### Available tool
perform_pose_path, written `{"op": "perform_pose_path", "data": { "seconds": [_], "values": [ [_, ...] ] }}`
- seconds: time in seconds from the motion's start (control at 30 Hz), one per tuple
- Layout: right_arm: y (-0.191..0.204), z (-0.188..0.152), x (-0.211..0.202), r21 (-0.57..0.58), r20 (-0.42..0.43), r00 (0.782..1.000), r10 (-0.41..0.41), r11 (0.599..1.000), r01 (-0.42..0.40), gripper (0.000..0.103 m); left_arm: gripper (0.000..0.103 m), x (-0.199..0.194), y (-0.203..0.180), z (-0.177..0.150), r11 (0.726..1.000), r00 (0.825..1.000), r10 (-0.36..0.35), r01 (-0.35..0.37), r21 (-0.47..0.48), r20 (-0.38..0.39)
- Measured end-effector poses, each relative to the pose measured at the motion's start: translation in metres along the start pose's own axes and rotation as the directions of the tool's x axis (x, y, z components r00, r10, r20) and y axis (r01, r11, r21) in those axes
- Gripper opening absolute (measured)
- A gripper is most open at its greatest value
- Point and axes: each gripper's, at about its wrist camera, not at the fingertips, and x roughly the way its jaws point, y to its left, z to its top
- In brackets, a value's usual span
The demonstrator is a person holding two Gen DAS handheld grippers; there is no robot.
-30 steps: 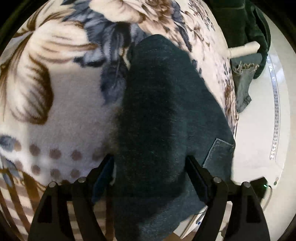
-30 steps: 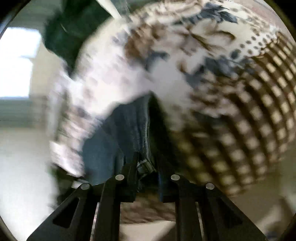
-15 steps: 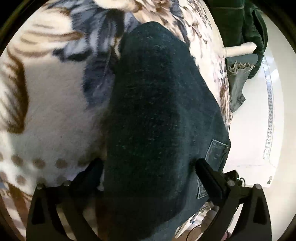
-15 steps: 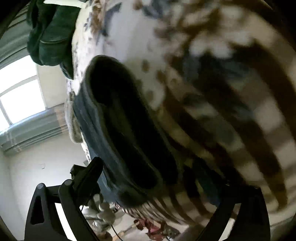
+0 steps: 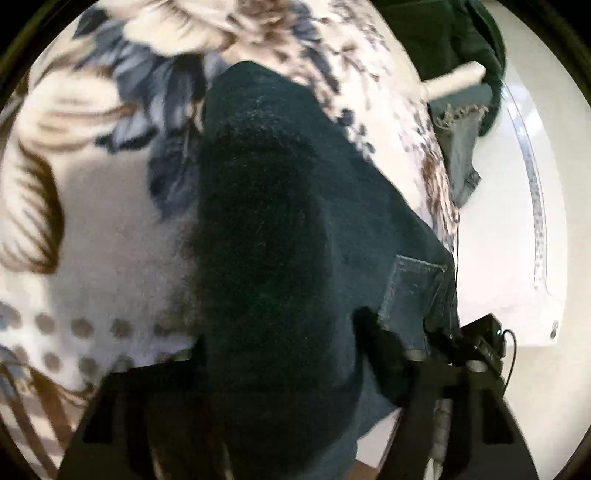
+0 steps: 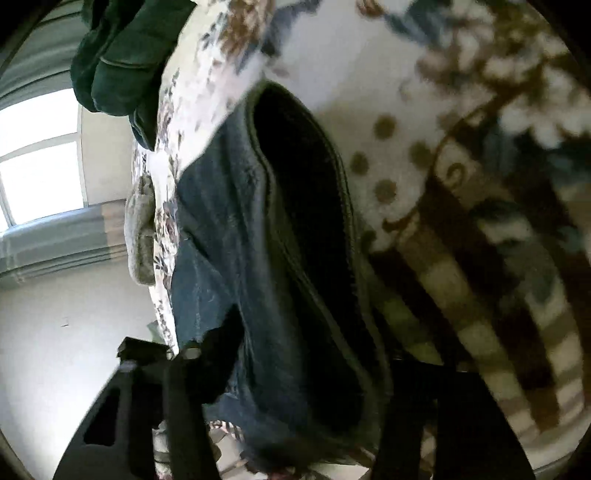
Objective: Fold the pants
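Now both grippers have their fingers spread wide, straddling but no longer pinching the dark blue denim pants (image 5: 295,240): the left gripper (image 5: 280,354) opened half a second ago, as did the right gripper (image 6: 303,354). Beyond them, the pants lie folded, probably, near the edge of the flowered cream fleece blanket (image 5: 92,229), so this fold looks finished.

The pants (image 5: 280,229) lie on the blanket (image 5: 92,206), running from near to far. The left gripper (image 5: 280,354) straddles their near end, one finger on each side. A second garment (image 5: 458,155) hangs off the blanket's far right edge, beside a bundle of clothing (image 5: 443,33).
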Motion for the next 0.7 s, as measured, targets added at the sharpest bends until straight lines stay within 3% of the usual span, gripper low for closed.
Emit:
{"op": "perform_pose_path", "data": {
  "seconds": [0.03,0.17,0.43,0.57,0.7],
  "values": [
    [0.006,-0.002,-0.001,-0.003,0.008,1.0,-0.005,1.0,0.005,0.045,0.041,-0.005,0.0,0.0,1.0,1.0,-0.008,0.008,-0.006,0.012],
    [0.029,-0.005,-0.012,-0.028,0.037,0.999,-0.024,0.999,0.025,0.041,0.033,-0.017,-0.01,-0.001,1.0,0.999,-0.022,0.021,0.012,0.044],
    [0.092,-0.012,-0.04,-0.108,0.05,0.999,0.013,0.994,-0.008,0.036,0.032,-0.083,-0.043,0.008,0.997,0.987,-0.077,0.073,0.035,0.14],
    [0.158,-0.006,-0.038,-0.155,0.049,0.998,0.042,0.987,-0.034,0.036,0.032,-0.138,-0.052,0.036,0.993,0.971,-0.116,0.106,0.06,0.207],
    [0.239,0.006,-0.019,-0.213,0.062,0.994,0.095,0.974,-0.079,0.036,0.032,-0.192,-0.049,0.092,0.989,0.948,-0.145,0.128,0.079,0.283]
  ]
}}
